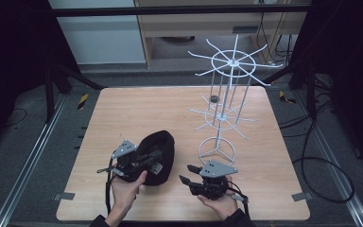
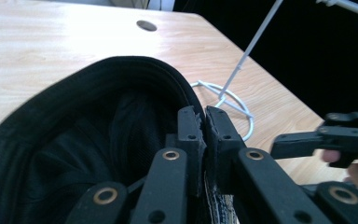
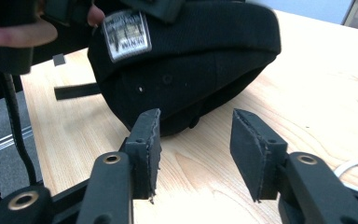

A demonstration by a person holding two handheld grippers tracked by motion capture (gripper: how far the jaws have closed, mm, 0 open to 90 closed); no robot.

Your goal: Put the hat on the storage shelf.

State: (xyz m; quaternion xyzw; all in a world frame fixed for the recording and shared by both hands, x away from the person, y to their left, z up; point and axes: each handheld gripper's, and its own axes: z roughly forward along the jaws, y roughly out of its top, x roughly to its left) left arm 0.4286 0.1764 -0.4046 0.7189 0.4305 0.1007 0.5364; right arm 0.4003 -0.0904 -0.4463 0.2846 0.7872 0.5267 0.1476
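Note:
A black cap (image 1: 159,142) lies on the wooden table (image 1: 137,109), hollow side up, toward the front left. My left gripper (image 1: 156,158) is shut on the cap's rim; in the left gripper view its jaws (image 2: 204,117) pinch the edge band of the cap (image 2: 74,140). My right gripper (image 1: 185,173) stands open just right of the cap, pointing at it, a little above the table. The right gripper view has its jaws (image 3: 193,135) apart with bare wood between them and the cap (image 3: 191,60), with a white label (image 3: 126,28), close ahead.
A white wire display rack (image 1: 227,94) with spoked arms stands at the right of the table, its ring base (image 1: 216,149) just behind my right gripper. A small dark round spot (image 1: 213,99) marks the table behind it. Black frame posts flank the table.

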